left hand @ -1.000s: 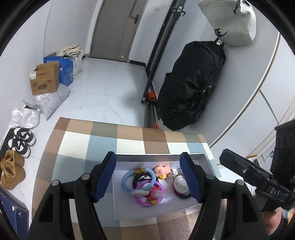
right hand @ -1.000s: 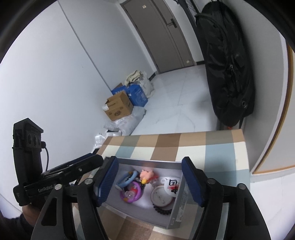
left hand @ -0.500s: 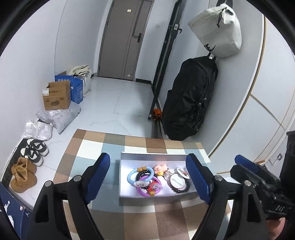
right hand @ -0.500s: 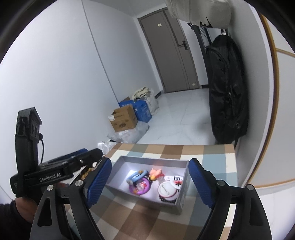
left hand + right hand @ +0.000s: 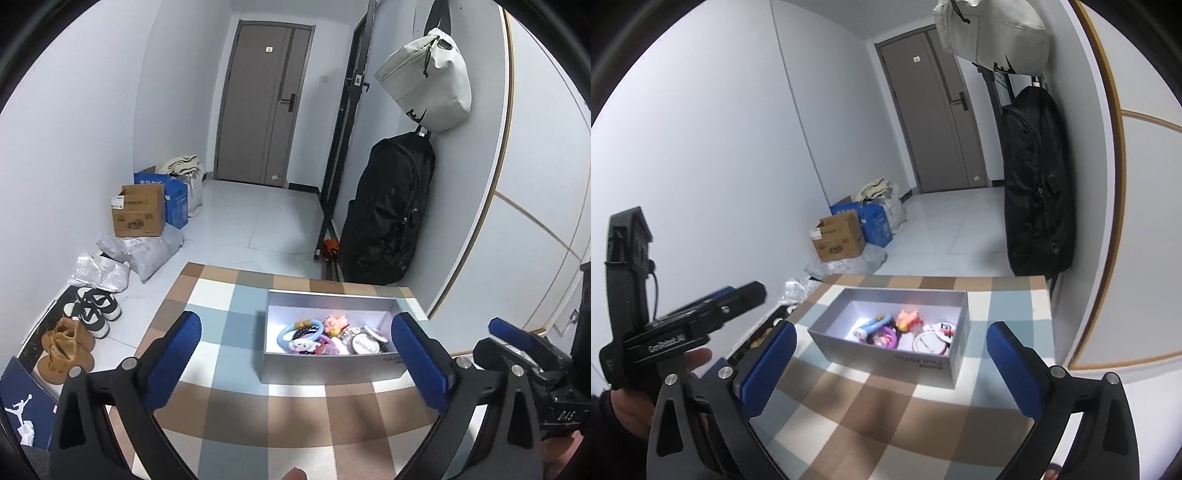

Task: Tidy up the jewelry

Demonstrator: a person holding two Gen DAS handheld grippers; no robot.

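A grey open box (image 5: 325, 365) (image 5: 916, 363) stands on the checked tablecloth (image 5: 221, 332) (image 5: 871, 402). Inside lie a blue ring (image 5: 295, 334) (image 5: 870, 325), a purple ring (image 5: 886, 338), a pink figure (image 5: 336, 321) (image 5: 908, 317), dark beads and a white round piece (image 5: 364, 345) (image 5: 929, 343). My left gripper (image 5: 295, 354) hangs short of the box, its jaws opening wide with nothing between the pads. My right gripper (image 5: 890, 354) is likewise back from the box, its jaws opening and empty. Each gripper shows at the edge of the other's view, held in a hand.
The table's far edge drops to a white floor. On the floor lie shoes (image 5: 92, 310), cardboard and blue boxes (image 5: 140, 214) (image 5: 838, 240) and grey parcels. A black bag (image 5: 388, 210) (image 5: 1038, 184) and a pale bag (image 5: 428, 81) hang on the right wall.
Both grippers have pulled back from the box and tipped upward, so the box looks smaller and farther. Both pairs of jaws have spread wider. The items stay in the box.
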